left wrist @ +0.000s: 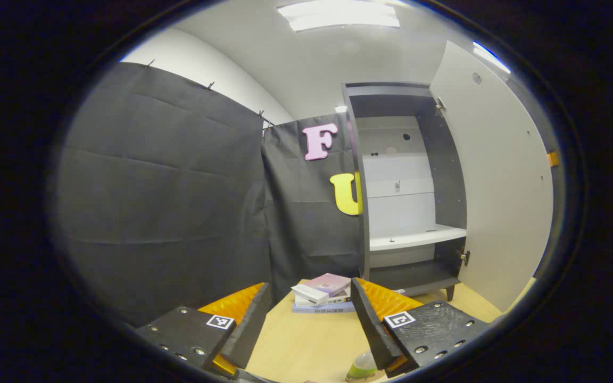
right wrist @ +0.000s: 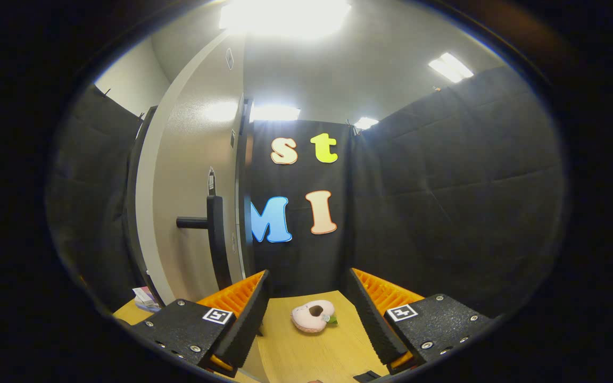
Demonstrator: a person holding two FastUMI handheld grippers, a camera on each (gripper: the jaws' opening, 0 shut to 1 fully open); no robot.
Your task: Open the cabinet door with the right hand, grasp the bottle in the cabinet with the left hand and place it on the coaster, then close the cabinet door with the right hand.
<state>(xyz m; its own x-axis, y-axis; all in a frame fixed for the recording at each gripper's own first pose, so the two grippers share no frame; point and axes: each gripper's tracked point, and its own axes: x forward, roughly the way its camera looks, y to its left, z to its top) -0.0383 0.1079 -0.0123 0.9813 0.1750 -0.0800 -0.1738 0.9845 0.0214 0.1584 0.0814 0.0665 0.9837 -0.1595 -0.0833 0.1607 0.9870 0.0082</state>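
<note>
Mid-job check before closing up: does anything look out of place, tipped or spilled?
Nothing spilled or damaged. The pale cabinet door stands wide open on the dark, white-shelved cabinet, whose shelves look bare. The stacked books are slightly askew.

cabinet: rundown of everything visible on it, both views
The cabinet is a tall dark-framed unit standing on short legs on the wooden table, against the black cloth wall. Its pale door is swung wide open on two metal hinges. Inside are a light back panel and a white shelf, bare as far as can be seen. The right gripper view shows the door's outer face with a dark bar handle. Neither gripper touches it.
</note>
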